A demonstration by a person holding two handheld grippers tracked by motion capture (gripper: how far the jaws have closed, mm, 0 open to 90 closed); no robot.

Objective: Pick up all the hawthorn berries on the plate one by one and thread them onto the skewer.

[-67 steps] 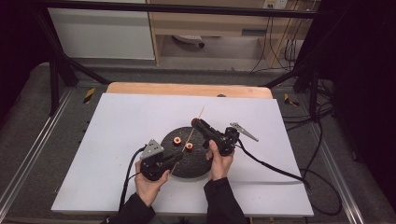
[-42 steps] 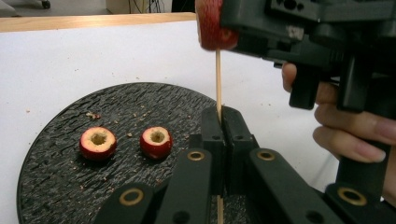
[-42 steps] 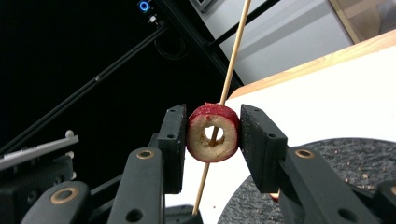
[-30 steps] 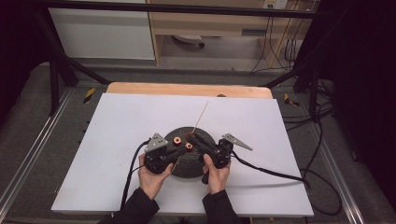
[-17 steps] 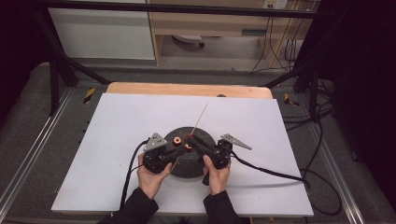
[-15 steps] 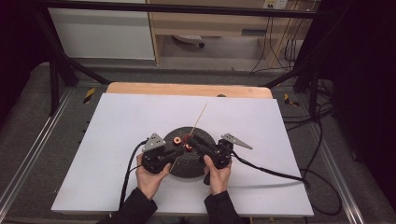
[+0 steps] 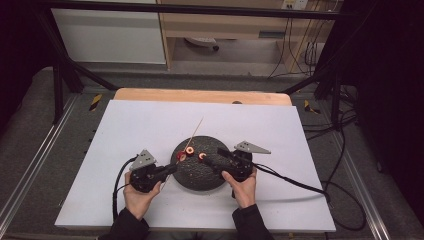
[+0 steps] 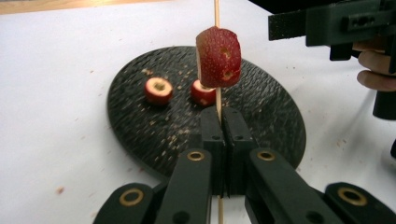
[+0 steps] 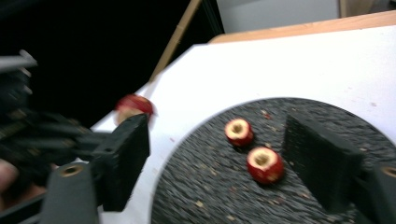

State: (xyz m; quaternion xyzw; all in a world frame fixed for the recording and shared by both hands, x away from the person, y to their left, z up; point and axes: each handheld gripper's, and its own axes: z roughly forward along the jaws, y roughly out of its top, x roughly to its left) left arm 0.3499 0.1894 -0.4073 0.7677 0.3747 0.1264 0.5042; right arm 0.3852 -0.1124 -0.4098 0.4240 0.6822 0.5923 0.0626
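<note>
Left gripper [image 8: 219, 135] clamping jaws on thin wooden skewer [image 8: 216, 100] with red fruit piece [image 8: 218, 57], hovering over round black plate's [image 7: 200, 175] left edge. Right gripper [image 9: 219, 154] jaws just been opening, nothing between, over two cored red fruit pieces [image 9: 252, 149].

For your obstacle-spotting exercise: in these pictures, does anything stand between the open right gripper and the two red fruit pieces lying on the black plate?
Nothing visible does. In the right gripper view the two fruit pieces lie bare on the black plate, in the open gap ahead of the right gripper. The skewer with its threaded piece is off to the side, clamped in the left gripper.
</note>
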